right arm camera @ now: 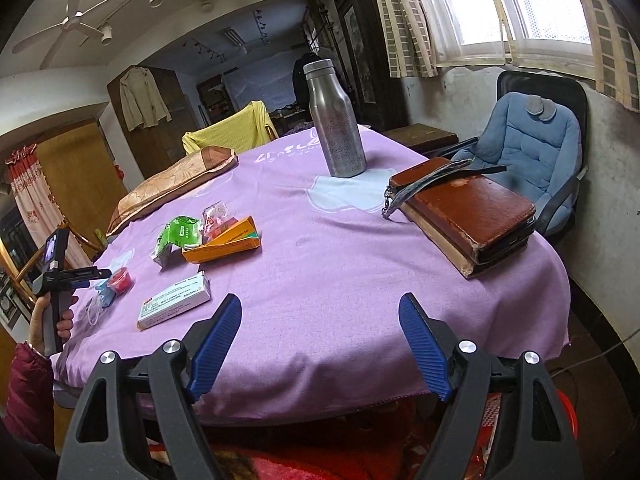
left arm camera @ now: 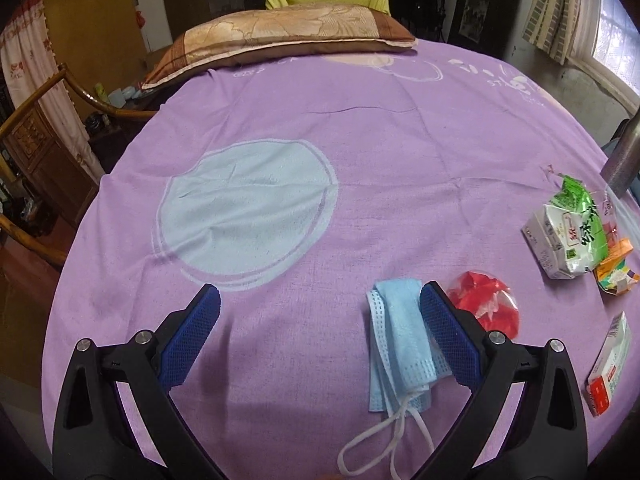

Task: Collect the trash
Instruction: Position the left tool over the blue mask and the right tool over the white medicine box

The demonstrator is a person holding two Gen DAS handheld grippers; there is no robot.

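Both sets of fingers spread wide over the purple-clothed desk (left arm camera: pixel 360 152) — nothing held.

My left fingers (left arm camera: pixel 320 308) hung open above the cloth, the blue face mask (left arm camera: pixel 396 340) lying at lower centre of that frame just inside my right-hand pad (left arm camera: pixel 444 328), whether touching I could not tell. The red wrapper (left arm camera: pixel 486 306) lay just right of it. My right fingers (right arm camera: pixel 320 320) gaped empty at the desk's near edge — the white medicine box (right arm camera: pixel 175 300) at lower left.

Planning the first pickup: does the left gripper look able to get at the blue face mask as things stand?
Probably yes: the left gripper is open just above the blue face mask, nothing covering it; one finger overlaps its edge, so a slight sideways shift seems needed.
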